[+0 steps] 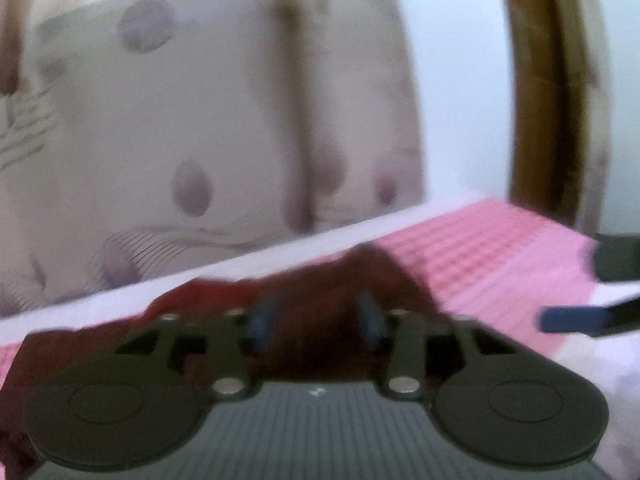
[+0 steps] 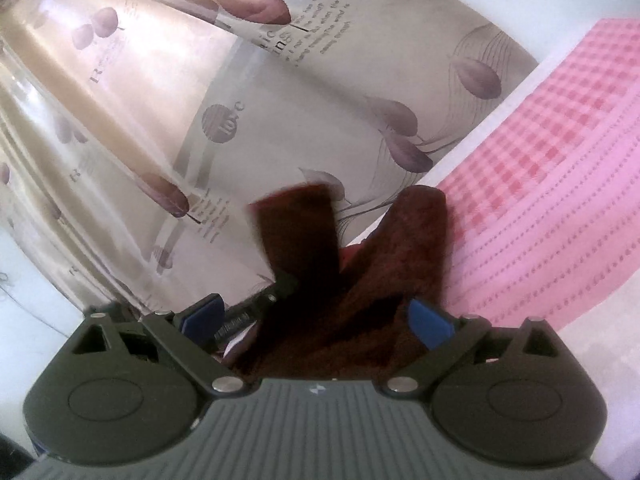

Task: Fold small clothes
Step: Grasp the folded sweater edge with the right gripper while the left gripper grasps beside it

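Note:
A small dark red fuzzy garment (image 2: pixel 352 280) lies on a pink checked cloth (image 2: pixel 560 184). In the right wrist view two legs or sleeves of it stick up ahead of my right gripper (image 2: pixel 316 316), whose blue-padded fingers (image 2: pixel 430 322) stand wide apart with the garment between them, not pinched. In the blurred left wrist view the garment (image 1: pixel 316 288) bunches between the blue pads (image 1: pixel 262 318) of my left gripper (image 1: pixel 314 316), which stand apart. The right gripper's fingertip (image 1: pixel 576 318) shows at the right edge there.
A beige curtain with purple leaf prints (image 2: pixel 280 92) hangs behind the white edge of the surface (image 1: pixel 200 268). A brown wooden frame (image 1: pixel 548 92) stands at the back right in the left wrist view. The pink cloth (image 1: pixel 492 252) spreads to the right.

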